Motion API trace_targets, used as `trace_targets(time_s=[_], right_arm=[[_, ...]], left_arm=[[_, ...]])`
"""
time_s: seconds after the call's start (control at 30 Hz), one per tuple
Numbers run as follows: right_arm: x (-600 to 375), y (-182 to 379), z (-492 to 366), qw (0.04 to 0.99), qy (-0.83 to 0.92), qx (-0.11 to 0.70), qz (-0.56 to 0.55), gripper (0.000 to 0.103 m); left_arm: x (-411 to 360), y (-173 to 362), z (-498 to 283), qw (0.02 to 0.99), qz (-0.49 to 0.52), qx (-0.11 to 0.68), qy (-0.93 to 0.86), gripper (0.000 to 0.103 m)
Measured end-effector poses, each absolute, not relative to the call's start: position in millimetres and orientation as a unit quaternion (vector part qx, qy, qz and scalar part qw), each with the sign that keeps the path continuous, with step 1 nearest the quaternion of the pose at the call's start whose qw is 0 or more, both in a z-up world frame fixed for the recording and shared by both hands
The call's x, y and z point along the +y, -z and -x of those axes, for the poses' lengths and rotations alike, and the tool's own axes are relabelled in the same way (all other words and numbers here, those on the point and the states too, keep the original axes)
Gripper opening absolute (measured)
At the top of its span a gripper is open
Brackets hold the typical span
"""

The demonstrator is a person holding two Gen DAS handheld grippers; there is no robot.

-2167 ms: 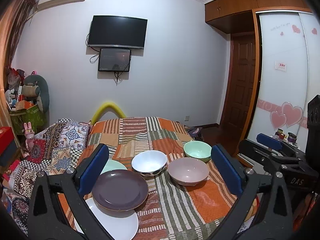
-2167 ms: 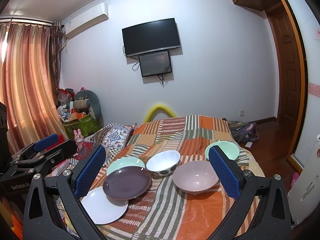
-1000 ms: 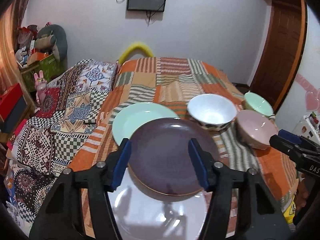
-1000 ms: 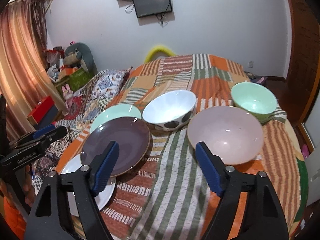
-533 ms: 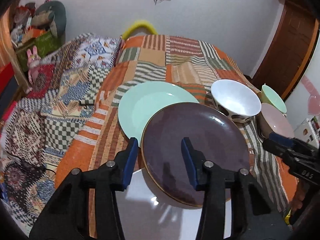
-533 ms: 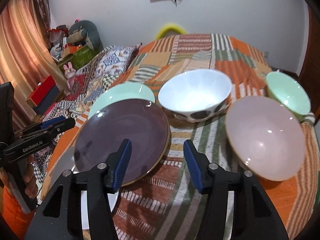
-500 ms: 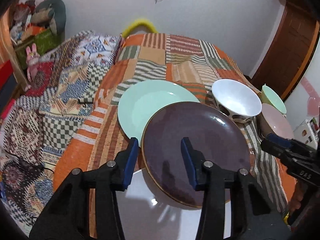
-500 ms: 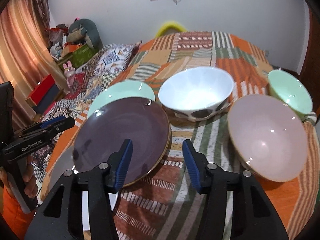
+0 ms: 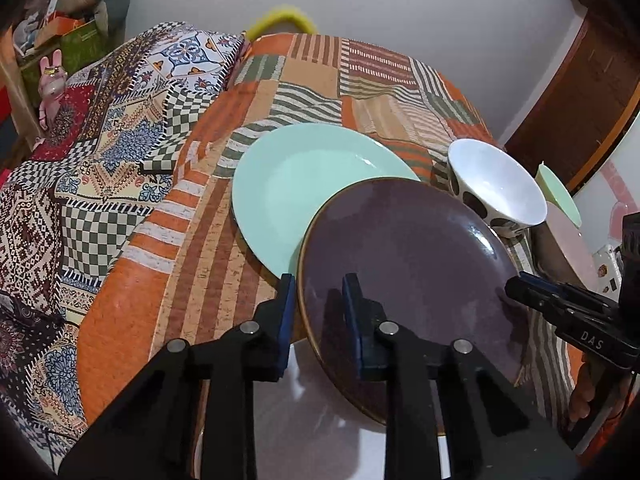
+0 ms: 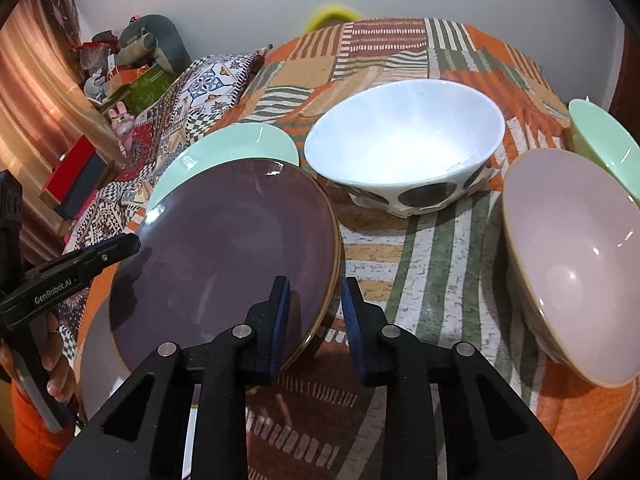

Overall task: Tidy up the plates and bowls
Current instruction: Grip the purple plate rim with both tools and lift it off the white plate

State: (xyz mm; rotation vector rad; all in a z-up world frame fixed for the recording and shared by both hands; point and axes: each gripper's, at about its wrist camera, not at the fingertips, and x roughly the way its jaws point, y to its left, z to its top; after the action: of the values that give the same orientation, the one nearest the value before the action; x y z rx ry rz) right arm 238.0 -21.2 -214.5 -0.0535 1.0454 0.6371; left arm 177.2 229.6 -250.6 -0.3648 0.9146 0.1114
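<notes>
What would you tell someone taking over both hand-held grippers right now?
Left hand-held gripper: jaws have just been closing and straddle the purple plate's left rim; no firm clamp visible yet.
Right hand-held gripper: likewise closing around the same plate's right rim, gap still showing.
The purple plate overlaps the mint plate and the white plate. The spotted white bowl, pink bowl and mint bowl stand separately on the patchwork cloth.
Done: nothing sorted.
Left: finish gripping, stack the plates, then nest the bowls.
</notes>
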Motion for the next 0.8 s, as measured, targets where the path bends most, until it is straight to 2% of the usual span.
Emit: trace_targets(time_s=[0.07, 0.8], right_arm=[[-18.8, 216.6, -239.2, 0.816, -0.299, 0.494, 0.024, 0.021], [-23.6, 214.2, -241.3, 0.815, -0.29, 0.502, 0.011, 0.021]], left_arm=[[229.7, 253.2, -179.1, 0.878, 0.177, 0.441, -0.053, 0.022], [219.3, 249.8, -171.7, 0.872, 0.185, 0.45, -0.052, 0.021]])
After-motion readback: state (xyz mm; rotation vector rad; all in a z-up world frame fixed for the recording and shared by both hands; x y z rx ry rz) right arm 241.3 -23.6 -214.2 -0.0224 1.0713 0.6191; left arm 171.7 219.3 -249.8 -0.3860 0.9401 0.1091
